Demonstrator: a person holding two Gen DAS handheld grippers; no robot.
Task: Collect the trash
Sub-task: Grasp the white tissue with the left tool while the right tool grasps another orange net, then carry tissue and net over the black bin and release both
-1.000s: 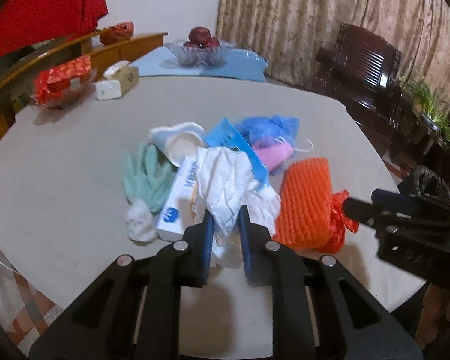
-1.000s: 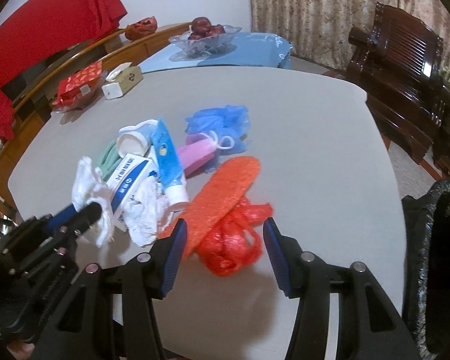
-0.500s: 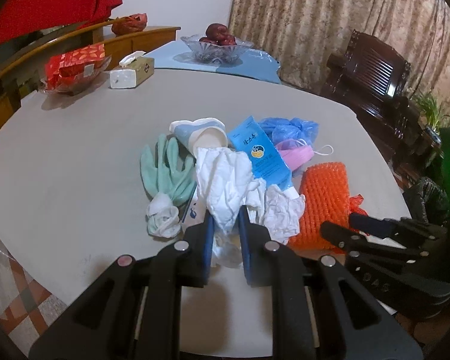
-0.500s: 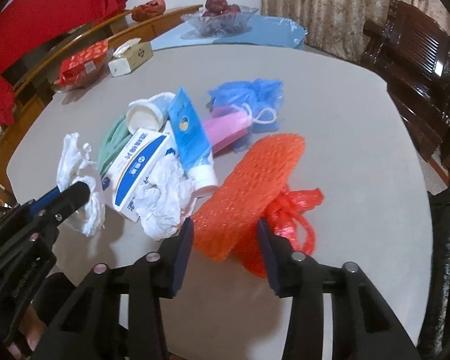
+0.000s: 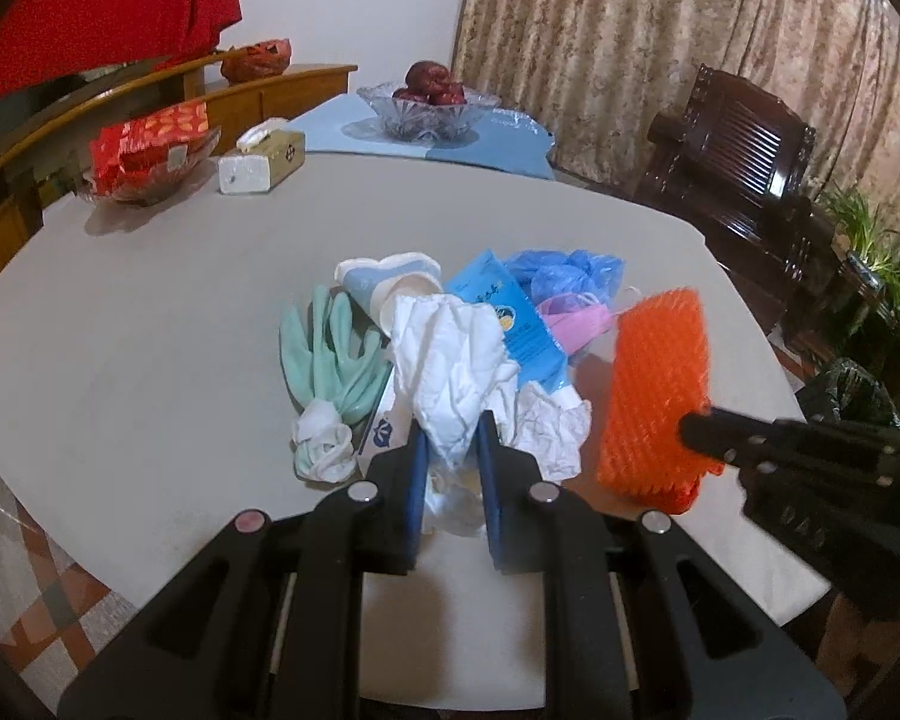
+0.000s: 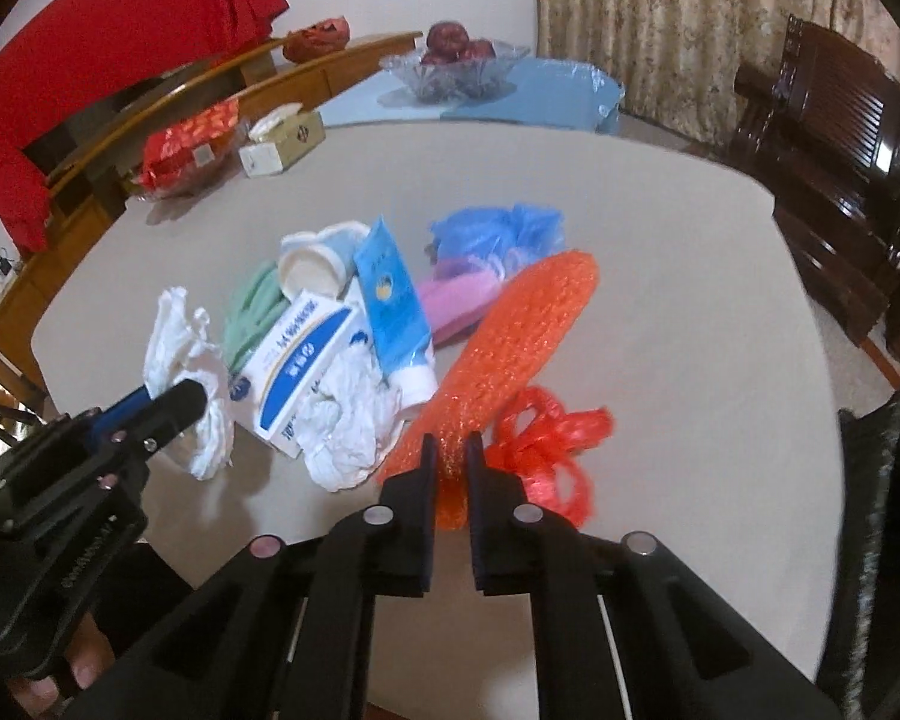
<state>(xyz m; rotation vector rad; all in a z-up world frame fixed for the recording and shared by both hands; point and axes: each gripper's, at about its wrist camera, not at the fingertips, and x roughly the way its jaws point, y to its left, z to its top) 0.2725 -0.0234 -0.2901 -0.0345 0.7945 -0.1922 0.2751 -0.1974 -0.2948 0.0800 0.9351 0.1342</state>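
The big pale table point(image 5: 150, 312) is carrying everything here, with the heap of trash sitting near its front edge. Beyond it a dark wooden chair point(image 5: 744, 162) is standing by the patterned curtain point(image 5: 660, 30). At the right edge of the right wrist view, a black bag point(image 6: 894, 510) is showing beside the table.

Biggest piece in the heap: the orange foam net point(image 6: 510, 348), lying in a long diagonal, and the right gripper point(image 6: 450, 456) is closing on its near end, pads pressing into the mesh. From the left wrist view that net is tilting up off the table at the far end. A red plastic bag point(image 6: 546, 450) is crumpled just beside it, on the right.

The left gripper point(image 5: 450, 450) is clamping a wad of white tissue point(image 5: 444, 372), fingers point(image 5: 417, 480) pinching its lower part while the rest is fanning up above them.

Behind that, a white-and-blue carton point(image 6: 300, 366) is lying flat, a blue tube point(image 6: 390, 306) is leaning across it, and a second crumpled tissue point(image 6: 348, 426) is resting against both. A green glove point(image 5: 330, 360) is spreading out to the left, a paper cup point(image 5: 390, 288) is tipped on its side, and a pink mask point(image 5: 576, 324) is touching a blue plastic bag point(image 5: 564, 276).

At the far edge, a tissue box point(image 5: 261, 162) and a glass fruit bowl point(image 5: 429, 111) are sitting well apart from the heap.
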